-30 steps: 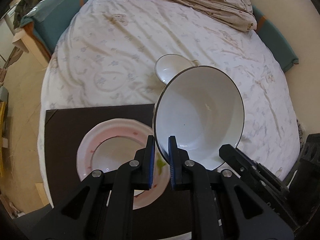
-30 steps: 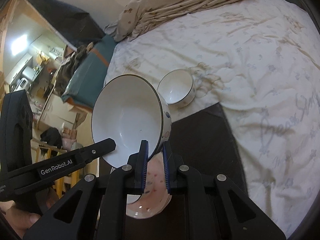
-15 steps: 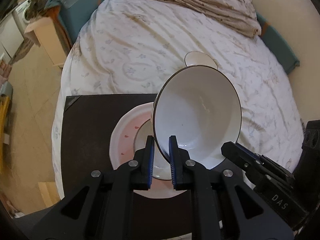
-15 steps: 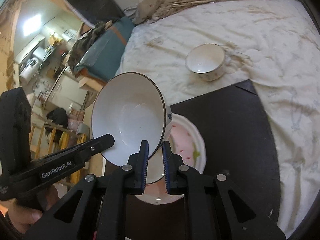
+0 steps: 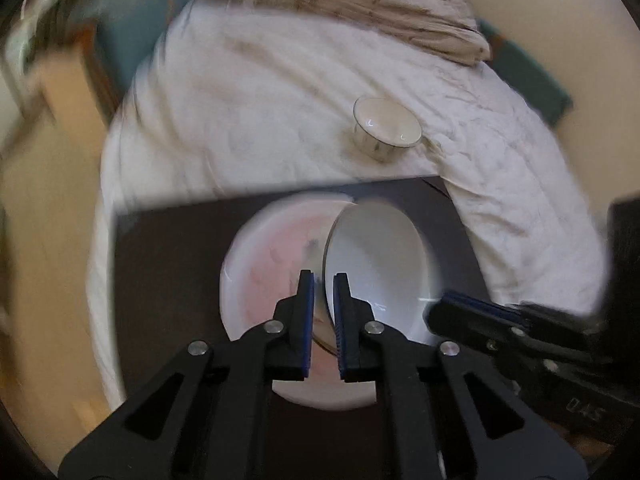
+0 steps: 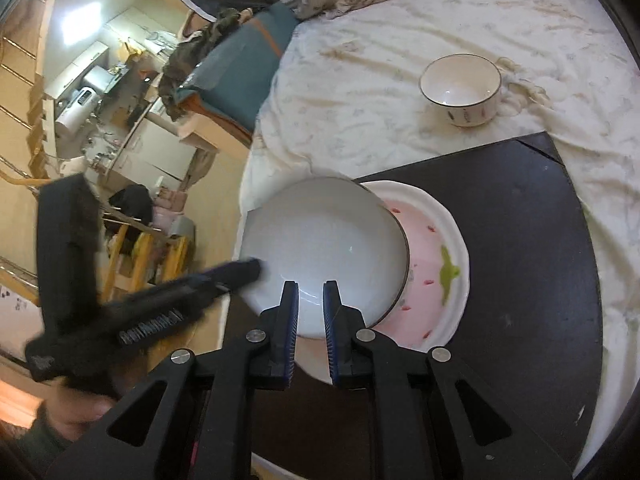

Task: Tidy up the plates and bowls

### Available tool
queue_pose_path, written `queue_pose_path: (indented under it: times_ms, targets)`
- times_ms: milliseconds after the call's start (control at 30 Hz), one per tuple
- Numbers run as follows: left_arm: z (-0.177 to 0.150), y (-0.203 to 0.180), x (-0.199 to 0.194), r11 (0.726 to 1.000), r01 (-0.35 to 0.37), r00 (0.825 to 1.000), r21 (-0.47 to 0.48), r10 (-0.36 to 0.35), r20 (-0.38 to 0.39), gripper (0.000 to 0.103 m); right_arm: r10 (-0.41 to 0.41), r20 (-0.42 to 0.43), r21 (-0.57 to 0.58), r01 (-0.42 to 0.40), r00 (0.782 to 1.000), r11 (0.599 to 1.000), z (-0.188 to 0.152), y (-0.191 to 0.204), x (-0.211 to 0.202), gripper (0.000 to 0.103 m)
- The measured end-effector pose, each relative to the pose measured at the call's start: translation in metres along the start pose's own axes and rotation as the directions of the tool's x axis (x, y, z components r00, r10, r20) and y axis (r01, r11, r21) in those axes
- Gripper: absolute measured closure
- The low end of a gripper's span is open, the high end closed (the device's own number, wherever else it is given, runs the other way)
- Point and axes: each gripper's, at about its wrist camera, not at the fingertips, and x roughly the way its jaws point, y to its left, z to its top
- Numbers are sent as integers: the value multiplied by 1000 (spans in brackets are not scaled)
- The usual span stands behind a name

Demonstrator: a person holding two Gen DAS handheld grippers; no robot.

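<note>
A large white bowl with a dark rim hangs tilted just over a pink-patterned plate on a black board. My left gripper has the bowl's near rim between its pads and its jaws are closing on it. In the right wrist view the same bowl covers the plate's left half. My right gripper is shut on the bowl's near rim. Each gripper shows in the other's view, the right gripper and the left gripper, at opposite sides of the bowl.
A small white bowl with a dark rim stands on the bed sheet beyond the board. A crumpled blanket lies at the far end of the bed. The bed's edge and the floor fall away to the left.
Both grippers carried the large bowl sideways and down, from beside the plate to over it. The bowl has tipped flatter toward the plate.
</note>
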Motion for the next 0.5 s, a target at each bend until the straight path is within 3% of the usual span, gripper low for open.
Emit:
queue_pose_path:
  times_ms: [33,67,167,233,300,433,467,500]
  targets:
    - [1,9,12,997,-37,997,-62,33,-67,96,-10,10,-15,10,1000,1000,-1,3,-1,90]
    - [0,18,14,992,-3,997,-123,-6,-75,96,-34,11,-30,34,999,999,-2,4,0,90]
    - [2,21,9,996,-13,999,-91,8,-48,96,-39,10,8,39,999,999,-1,-6,3,90]
    - [8,30,4,984,69,997,-162,-74,-27,95,2,52,67,-5,999,998,4,-19,-11,90]
    - [10,37,8,973,87,995,-212,-96,-32,95,-47,85,87,39,995,995,11,-30,-25,85]
    - [2,50,29,932,150,975,-330,-195,-105,91,-61,13,200,57,998,978,19,-58,-19,83]
    - [0,51,34,923,163,969,-348,-217,-122,86,-71,-5,221,71,997,973,18,-63,-15,77]
    - [-2,50,38,920,164,966,-355,-224,-133,81,-66,-17,236,68,998,969,16,-66,-12,64]
